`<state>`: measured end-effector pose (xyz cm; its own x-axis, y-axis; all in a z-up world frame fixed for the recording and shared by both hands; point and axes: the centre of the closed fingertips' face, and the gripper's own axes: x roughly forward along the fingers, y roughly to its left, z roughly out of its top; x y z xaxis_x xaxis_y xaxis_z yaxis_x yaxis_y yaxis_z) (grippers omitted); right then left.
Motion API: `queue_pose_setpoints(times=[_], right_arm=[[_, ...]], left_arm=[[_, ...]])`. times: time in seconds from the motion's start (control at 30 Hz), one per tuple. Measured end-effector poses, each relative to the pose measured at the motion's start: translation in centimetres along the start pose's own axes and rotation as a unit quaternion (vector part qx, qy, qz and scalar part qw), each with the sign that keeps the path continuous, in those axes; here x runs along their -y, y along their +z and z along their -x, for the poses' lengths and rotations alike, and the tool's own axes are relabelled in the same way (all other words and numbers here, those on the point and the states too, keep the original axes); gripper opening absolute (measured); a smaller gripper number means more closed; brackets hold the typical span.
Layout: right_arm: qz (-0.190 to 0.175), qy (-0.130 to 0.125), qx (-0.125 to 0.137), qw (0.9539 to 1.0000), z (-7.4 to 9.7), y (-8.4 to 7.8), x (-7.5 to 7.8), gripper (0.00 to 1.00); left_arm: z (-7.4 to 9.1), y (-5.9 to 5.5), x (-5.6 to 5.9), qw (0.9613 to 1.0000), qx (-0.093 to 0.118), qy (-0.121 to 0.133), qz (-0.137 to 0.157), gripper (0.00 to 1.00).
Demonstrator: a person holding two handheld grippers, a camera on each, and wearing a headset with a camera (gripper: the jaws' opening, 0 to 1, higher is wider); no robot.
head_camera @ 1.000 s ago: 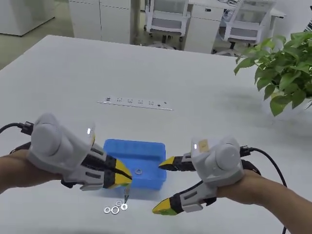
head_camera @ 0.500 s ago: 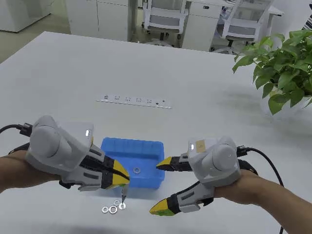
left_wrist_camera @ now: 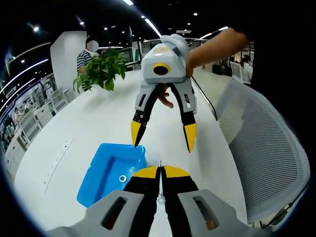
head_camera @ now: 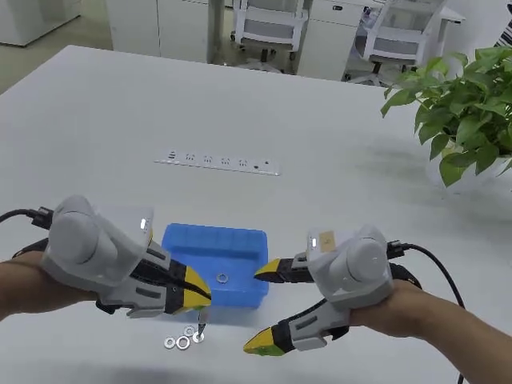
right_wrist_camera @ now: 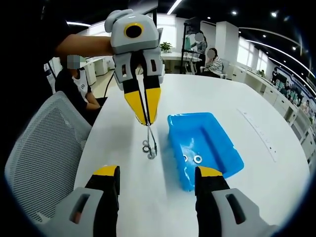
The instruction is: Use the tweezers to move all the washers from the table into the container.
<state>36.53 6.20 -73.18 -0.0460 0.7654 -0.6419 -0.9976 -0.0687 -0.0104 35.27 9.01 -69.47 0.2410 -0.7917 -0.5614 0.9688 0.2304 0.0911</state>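
My left gripper (head_camera: pixel 200 300) is shut on thin metal tweezers (head_camera: pixel 200 322) that point down at the table. Their tips hang right over three small washers (head_camera: pixel 183 342) lying in a row just in front of the blue container (head_camera: pixel 240 244). A washer (head_camera: pixel 222 278) lies inside the container. In the right gripper view the tweezers (right_wrist_camera: pixel 150 138) reach the nearest table washer (right_wrist_camera: pixel 150 156), beside the container (right_wrist_camera: pixel 217 148). My right gripper (head_camera: pixel 260 309) stands open and holds nothing, at the container's right front corner. The left gripper view has it (left_wrist_camera: pixel 163 139) facing my shut jaws.
A white power strip (head_camera: pixel 216 162) is set in the table beyond the container. A potted plant (head_camera: pixel 468 112) stands at the far right. Office chairs (head_camera: pixel 268 32) stand past the far edge. A mesh chair (right_wrist_camera: pixel 44 148) sits by the near edge.
The head camera has shifted a little. The left gripper has dipped slightly, holding the tweezer tips over the washers. The right gripper stays open in the same place.
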Motion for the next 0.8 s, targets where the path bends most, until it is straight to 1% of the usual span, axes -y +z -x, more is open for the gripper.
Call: queue_pose_setpoints(times=[0.2,0.37,0.53,0.63,0.8], right_arm=[[-0.001,0.002,0.0,1.0,-0.2,0.0,-0.1,0.62],[0.004,0.005,0.004,1.0,-0.6,0.2,-0.1,0.6],[0.019,0.006,0.006,0.9998,-1.3,0.8,0.0,0.52],[0.028,0.008,0.008,0.9996,-1.7,1.0,0.1,0.43],[0.039,0.011,0.009,0.9991,-2.4,1.3,0.0,0.36]], left_arm=[[0.0,-0.1,-0.2,1.0,0.0,0.001,-0.002,0.06],[0.1,-0.2,-0.2,0.9999,-0.006,-0.002,-0.008,0.06],[0.2,-0.2,-0.1,0.9999,-0.007,-0.007,-0.009,0.06],[0.2,-0.3,0.1,0.9998,-0.008,-0.013,-0.011,0.06],[0.3,-0.4,-0.2,0.9997,-0.011,-0.016,-0.013,0.06]])
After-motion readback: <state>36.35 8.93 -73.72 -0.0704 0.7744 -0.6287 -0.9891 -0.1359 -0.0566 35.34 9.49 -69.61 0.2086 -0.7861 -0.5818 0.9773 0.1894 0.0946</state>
